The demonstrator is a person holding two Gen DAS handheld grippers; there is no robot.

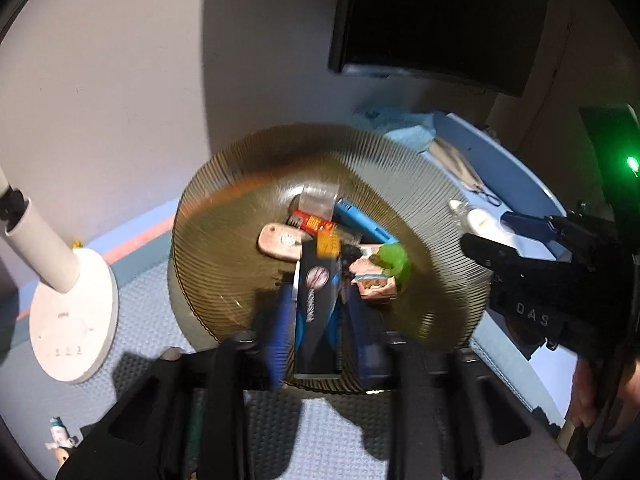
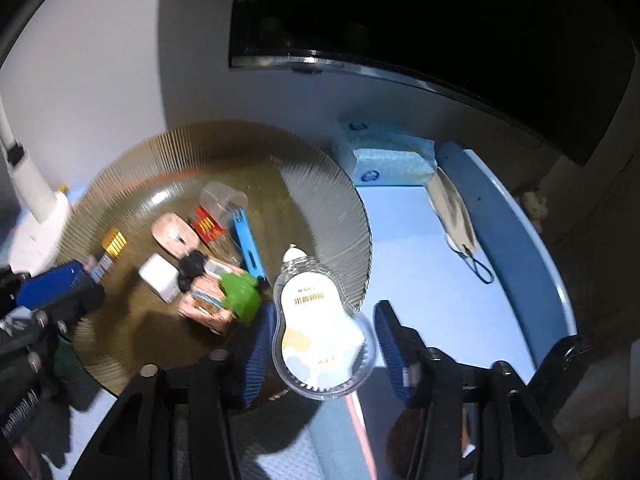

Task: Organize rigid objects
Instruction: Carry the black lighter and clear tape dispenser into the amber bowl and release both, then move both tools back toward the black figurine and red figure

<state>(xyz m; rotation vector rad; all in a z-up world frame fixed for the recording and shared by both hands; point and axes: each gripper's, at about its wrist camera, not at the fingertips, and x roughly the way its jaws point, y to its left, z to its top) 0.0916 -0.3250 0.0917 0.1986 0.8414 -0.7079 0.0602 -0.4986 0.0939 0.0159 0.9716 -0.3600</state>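
1. In the left wrist view, the left hand-held gripper sits at the bottom centre of the frame with a dark slim box standing between its blue pads. The jaws stand part-way apart, and the blur hides whether the pads press on the box, so I cannot tell if it is gripped or already let go.
2. That box hangs over the near edge of the ribbed amber plate, which fills the middle of the frame and already holds a small heap: a blue stick, a green toy and a pink case.
3. In the right wrist view, the right hand-held gripper is at the bottom centre, jaws apart, with a clear pear-shaped bottle between them (a visible gap shows on its right side, so it looks unclamped). The bottle overlaps the plate's lower-right rim.
4. Risk, as I judge it: the bottle could land half on the rim and tip onto the blue tabletop.
5. The box, dropped upright, could topple into the heap and knock pieces out.
6. Both grippers crowd the same plate and may collide.
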